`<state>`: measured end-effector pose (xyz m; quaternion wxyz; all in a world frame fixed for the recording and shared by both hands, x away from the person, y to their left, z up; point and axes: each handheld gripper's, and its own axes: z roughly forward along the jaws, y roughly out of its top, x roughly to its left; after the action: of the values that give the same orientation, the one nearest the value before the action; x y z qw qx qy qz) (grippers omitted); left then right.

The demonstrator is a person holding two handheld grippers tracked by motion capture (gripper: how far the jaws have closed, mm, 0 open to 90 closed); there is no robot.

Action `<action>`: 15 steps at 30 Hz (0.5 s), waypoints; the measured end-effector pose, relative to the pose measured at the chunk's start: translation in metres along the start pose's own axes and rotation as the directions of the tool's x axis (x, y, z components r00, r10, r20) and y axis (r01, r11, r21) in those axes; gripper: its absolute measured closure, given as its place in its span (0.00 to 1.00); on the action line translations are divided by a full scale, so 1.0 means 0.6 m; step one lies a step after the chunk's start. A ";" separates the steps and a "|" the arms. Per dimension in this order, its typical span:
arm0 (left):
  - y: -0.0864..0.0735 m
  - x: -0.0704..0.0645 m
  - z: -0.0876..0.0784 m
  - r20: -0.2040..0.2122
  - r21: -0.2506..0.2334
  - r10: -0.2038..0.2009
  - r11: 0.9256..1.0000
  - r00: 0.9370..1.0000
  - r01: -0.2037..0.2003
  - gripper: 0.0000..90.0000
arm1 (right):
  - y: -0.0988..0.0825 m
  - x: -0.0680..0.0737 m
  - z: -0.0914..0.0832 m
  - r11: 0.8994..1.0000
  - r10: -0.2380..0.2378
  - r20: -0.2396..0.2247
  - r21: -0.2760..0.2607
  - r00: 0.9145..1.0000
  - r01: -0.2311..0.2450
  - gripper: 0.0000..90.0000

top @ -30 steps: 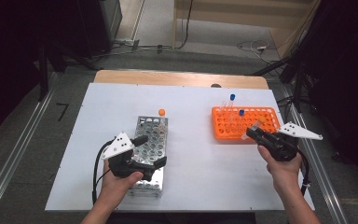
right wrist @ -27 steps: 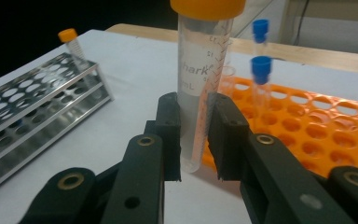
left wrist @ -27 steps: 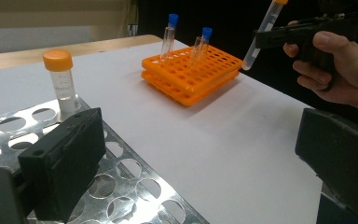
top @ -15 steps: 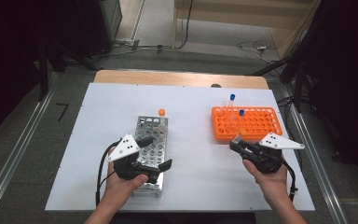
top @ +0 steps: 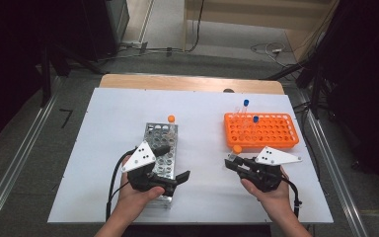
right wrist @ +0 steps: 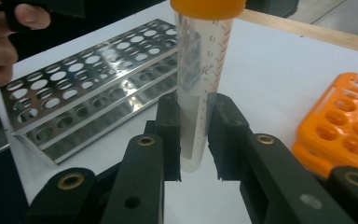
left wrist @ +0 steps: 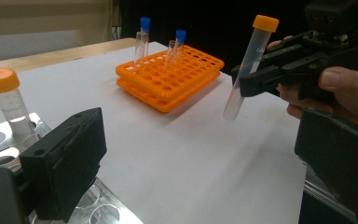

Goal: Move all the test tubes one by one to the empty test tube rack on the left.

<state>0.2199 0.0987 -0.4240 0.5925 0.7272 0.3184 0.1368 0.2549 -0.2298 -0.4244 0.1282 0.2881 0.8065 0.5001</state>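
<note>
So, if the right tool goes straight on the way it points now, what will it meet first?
Probably the metal rack. The right tool, shut on an orange-capped tube, points across bare white table toward it; the tube would likely touch first, though depth is unclear.
</note>
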 end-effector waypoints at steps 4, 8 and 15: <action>0.003 -0.005 0.005 0.013 -0.002 0.002 1.000 1.000 -0.002 0.03 | 0.002 0.011 0.004 1.000 -0.015 -0.019 0.003 1.000 0.015 0.81; 0.006 -0.009 0.010 0.022 -0.003 0.006 1.000 1.000 -0.006 0.04 | 0.004 0.022 0.010 1.000 -0.027 -0.041 0.011 0.999 0.028 0.81; 0.010 -0.018 0.018 0.055 -0.006 0.013 1.000 0.998 -0.013 0.10 | 0.005 0.043 0.021 0.998 -0.049 -0.080 0.023 0.996 0.051 0.81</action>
<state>0.2198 0.0829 -0.4193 0.6022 0.7311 0.2968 0.1214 0.2414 -0.2044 -0.4253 0.1050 0.2492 0.8241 0.4977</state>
